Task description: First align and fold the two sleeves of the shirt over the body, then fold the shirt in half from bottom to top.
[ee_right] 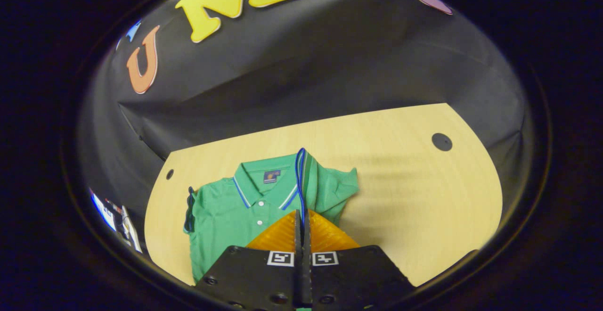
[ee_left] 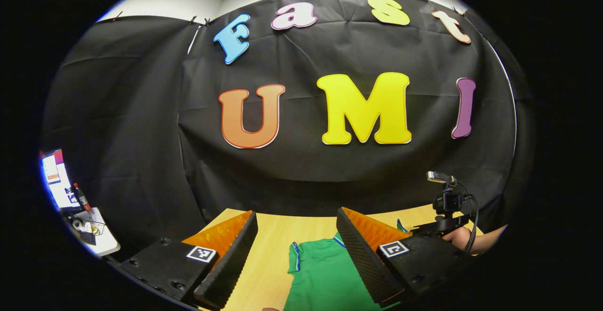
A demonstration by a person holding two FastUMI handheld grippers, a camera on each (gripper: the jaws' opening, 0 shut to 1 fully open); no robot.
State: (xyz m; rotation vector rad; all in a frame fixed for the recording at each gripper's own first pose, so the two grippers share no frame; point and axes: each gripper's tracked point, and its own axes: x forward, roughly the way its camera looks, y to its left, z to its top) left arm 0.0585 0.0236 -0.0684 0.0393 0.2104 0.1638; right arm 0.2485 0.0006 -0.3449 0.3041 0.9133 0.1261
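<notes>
A green polo shirt (ee_right: pixel 226 216) with blue-and-white trim lies face up on the wooden table (ee_right: pixel 400 184), collar (ee_right: pixel 261 186) toward the far wall. My right gripper (ee_right: pixel 301 214) is shut on the shirt's sleeve, and the blue-edged cuff (ee_right: pixel 300 174) stands up from between the fingers over the body. The other sleeve (ee_right: pixel 191 207) lies flat at the left. In the left gripper view my left gripper (ee_left: pixel 297 214) hangs open above the shirt (ee_left: pixel 320 273), holding nothing. The right gripper (ee_left: pixel 443 226) and the hand (ee_left: pixel 476 239) holding it are at the right.
The table has a dark round hole (ee_right: pixel 442 142) at the far right and a smaller hole (ee_right: pixel 169 174) at the far left. A side desk (ee_left: pixel 101 242) with a screen (ee_left: pixel 56 179) and small items stands off the table's left.
</notes>
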